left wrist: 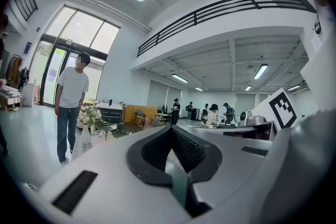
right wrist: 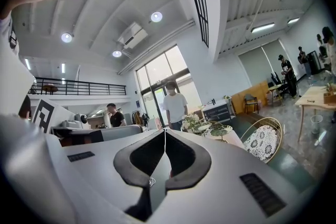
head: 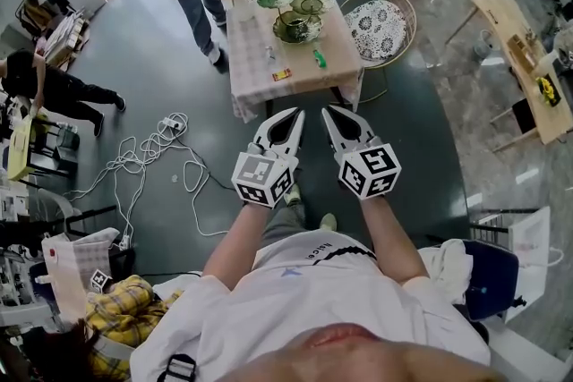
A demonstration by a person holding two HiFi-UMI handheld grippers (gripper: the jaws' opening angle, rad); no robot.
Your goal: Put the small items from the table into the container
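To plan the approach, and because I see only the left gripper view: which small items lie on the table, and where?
Observer: On the square table with the pale checked cloth, a small green item and a flat red-and-yellow item lie near the edge facing us.
Operator: Are the right tongs free?
Observer: Yes, the right tongs are shut, with nothing between them.
Operator: Does anything stand at the table's right side?
Observer: A round gold wire chair with a patterned cushion stands there, close to the table's edge.
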